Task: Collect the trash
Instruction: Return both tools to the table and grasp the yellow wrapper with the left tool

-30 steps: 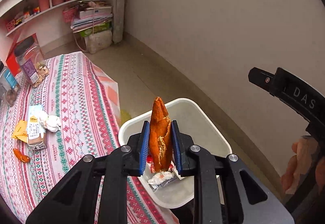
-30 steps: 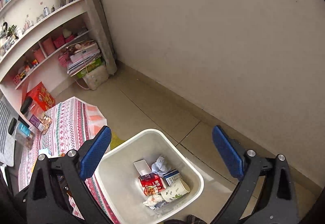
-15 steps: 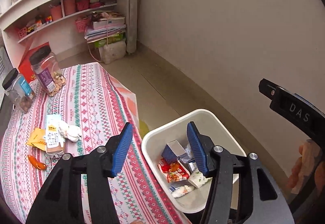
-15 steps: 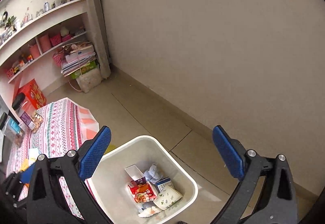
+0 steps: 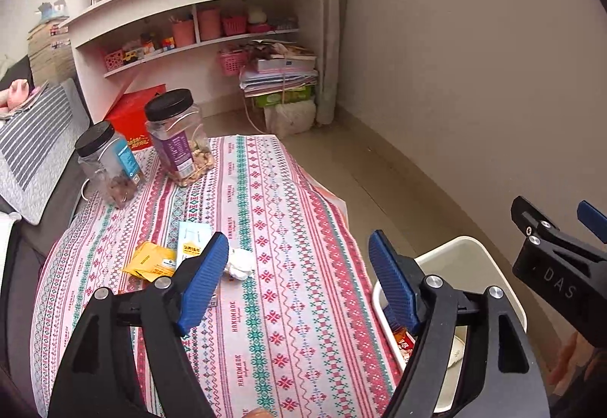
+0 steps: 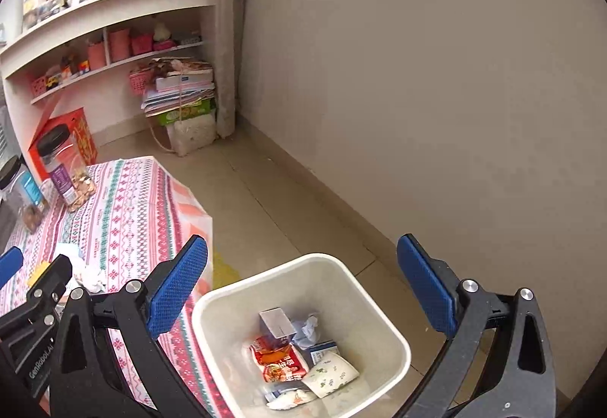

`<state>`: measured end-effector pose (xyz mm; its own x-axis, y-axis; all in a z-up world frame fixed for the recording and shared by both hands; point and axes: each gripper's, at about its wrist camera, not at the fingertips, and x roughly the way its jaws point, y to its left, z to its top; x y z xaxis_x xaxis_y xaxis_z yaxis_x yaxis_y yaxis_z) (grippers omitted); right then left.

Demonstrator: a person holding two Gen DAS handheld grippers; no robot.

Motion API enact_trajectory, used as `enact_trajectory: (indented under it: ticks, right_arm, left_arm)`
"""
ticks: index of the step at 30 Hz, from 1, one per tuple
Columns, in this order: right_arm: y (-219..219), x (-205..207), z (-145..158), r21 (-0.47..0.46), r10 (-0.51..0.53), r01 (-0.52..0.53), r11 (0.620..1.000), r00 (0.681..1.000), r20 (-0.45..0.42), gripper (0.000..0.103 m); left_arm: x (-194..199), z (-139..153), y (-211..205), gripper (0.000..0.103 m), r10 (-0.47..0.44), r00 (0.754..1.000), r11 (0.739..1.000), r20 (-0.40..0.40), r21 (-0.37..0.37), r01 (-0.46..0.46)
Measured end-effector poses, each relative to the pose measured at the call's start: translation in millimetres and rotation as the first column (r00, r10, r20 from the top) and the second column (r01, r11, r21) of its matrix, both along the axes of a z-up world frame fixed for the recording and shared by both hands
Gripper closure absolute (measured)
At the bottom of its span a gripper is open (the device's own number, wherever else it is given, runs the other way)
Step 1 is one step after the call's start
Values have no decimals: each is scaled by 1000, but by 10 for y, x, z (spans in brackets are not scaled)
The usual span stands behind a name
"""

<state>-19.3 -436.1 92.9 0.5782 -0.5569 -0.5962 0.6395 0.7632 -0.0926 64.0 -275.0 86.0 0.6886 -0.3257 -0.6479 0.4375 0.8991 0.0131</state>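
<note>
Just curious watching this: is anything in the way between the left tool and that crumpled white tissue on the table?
Nothing visible does. The left tool, its jaws opening and empty, looks straight at the crumpled tissue over bare tablecloth.

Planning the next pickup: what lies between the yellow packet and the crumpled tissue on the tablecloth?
In the left wrist view, a pale blue carton lies flat between the yellow packet and the crumpled tissue, partly hidden by a gripper finger.

"HANDMADE" on tablecloth, "DAS" on right hand-held gripper, "GenRoboAI" on left hand-held gripper
</note>
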Motion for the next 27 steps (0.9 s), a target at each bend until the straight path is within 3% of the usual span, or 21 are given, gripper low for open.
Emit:
enact_trajectory:
  ticks: [8,17,23,27]
  right_arm:
    - [319,308,-87,6,69,-69,998,997,-36,7]
    - [613,682,-230,51,153,-149,988,985,-79,7]
    - [840,985,-384,110,222,-210,971,968,-114,7]
    - [968,1171,-472,161,260,-239,958,957,-126,7]
  left_arm:
    - [292,-123,361,28,86,995,996,-56,21,-85]
    - [721,-431,761,28,192,972,980,-137,72,-183]
    - [1087,-685,1035,28,254,944,964,-209,130,-230]
    - [1376,-824,1293,28,317,904,948,-286,127,-292]
